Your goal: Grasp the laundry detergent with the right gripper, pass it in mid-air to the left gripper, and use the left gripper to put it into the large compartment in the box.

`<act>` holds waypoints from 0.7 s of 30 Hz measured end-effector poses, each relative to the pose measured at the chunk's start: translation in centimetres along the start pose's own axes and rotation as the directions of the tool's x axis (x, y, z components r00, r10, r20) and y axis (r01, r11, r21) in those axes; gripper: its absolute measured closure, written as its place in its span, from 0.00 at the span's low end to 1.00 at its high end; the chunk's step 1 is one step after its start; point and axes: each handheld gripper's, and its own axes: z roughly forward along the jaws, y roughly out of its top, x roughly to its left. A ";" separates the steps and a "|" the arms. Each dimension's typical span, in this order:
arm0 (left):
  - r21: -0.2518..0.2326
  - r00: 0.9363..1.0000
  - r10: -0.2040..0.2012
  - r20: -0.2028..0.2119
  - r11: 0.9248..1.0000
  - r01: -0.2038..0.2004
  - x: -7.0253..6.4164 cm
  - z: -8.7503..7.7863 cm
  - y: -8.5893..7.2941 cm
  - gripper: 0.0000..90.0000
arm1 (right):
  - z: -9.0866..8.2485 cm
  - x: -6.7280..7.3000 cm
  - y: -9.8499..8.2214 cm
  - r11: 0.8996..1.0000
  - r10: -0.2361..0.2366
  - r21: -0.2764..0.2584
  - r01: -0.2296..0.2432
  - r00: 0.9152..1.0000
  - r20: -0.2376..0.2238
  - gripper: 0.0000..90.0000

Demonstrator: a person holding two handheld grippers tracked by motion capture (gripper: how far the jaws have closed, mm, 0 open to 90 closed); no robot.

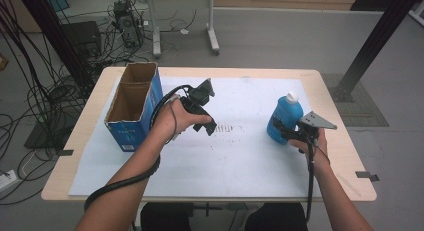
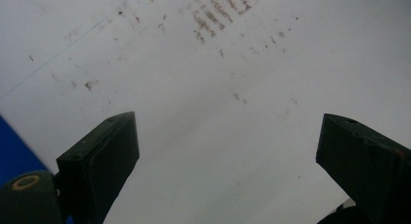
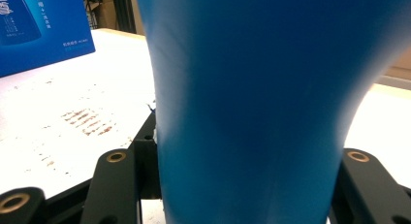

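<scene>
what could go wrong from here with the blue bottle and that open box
The right gripper is clamped low on the tall blue plastic bottle with a white cap, so it may tip when lifted. The open blue cardboard box stands near the left gripper, whose jaws are open; the bottle could catch its rim.

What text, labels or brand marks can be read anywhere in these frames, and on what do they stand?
None can be read for certain.
Blue carton: white print on its front face in the high view, too small to read.
Same carton in the right gripper view: pale lettering and small white lines, too blurred to read.
Blue bottle, held by the right gripper: a dark label patch, not legible.
White sheet: brown smudges, no writing.
</scene>
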 end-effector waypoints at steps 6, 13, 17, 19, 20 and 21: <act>-0.002 1.000 -0.001 0.000 1.000 0.001 0.0 0.1 -0.1 0.10 | 0.0 0.0 0.0 1.000 0.001 0.000 -0.001 1.000 -0.002 0.49; 0.000 1.000 -0.001 -0.001 1.000 0.001 0.0 0.1 -0.1 0.10 | 0.0 0.0 0.0 1.000 0.001 -0.001 -0.001 1.000 -0.002 0.49; -0.001 1.000 -0.002 -0.001 1.000 0.002 0.0 0.0 0.0 0.10 | 0.0 0.0 0.0 1.000 0.001 -0.001 -0.001 1.000 -0.001 0.49; -0.001 1.000 -0.003 -0.003 1.000 0.003 0.0 0.0 0.0 0.10 | 0.0 0.0 0.0 1.000 0.001 -0.001 -0.001 1.000 0.000 0.49; -0.002 1.000 -0.002 -0.002 1.000 0.002 0.0 0.0 0.0 0.10 | 0.0 0.0 0.0 1.000 0.000 0.000 0.000 1.000 0.000 0.49; -0.002 1.000 -0.003 -0.003 1.000 0.003 0.0 0.1 0.0 0.10 | 0.0 0.0 0.0 1.000 0.000 0.000 0.000 1.000 -0.001 0.49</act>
